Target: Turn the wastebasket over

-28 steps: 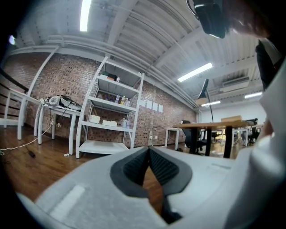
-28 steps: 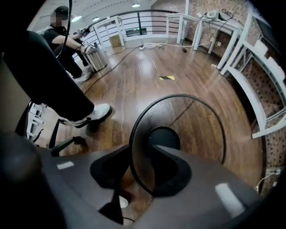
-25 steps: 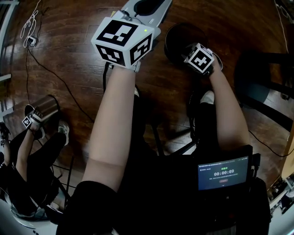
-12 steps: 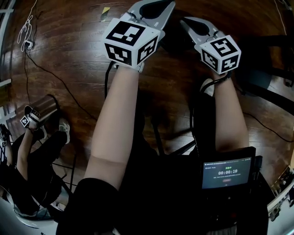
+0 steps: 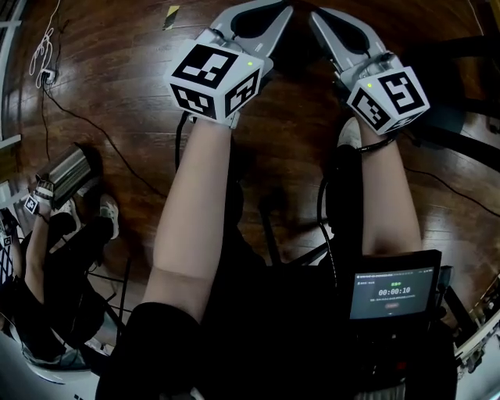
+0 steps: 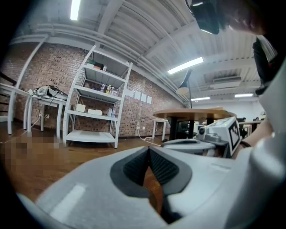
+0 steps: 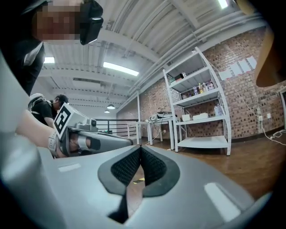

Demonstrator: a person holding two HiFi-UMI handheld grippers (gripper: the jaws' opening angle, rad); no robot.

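Note:
Both grippers are held up side by side and point forward over the wooden floor. In the head view my left gripper (image 5: 286, 9) and right gripper (image 5: 316, 15) each show pinched tips. The left gripper (image 6: 148, 148) is shut with nothing between its pads in its own view, and so is the right gripper (image 7: 140, 147). Each gripper view shows the other gripper beside it. The black wastebasket is hidden. Only a dark patch (image 5: 301, 48) shows between the two grippers, and I cannot tell whether it is the basket.
A second person sits at the left holding a metal wastebasket (image 5: 70, 167). A cable (image 5: 94, 133) runs over the floor. A dark chair (image 5: 453, 101) stands at the right. A white shelf unit (image 6: 96, 107) and a round table (image 6: 196, 114) stand further off.
My right gripper has risen from the black wastebasket's rim and swung level, now beside the left gripper. The basket has gone out of sight beneath them. The left gripper shifted slightly.

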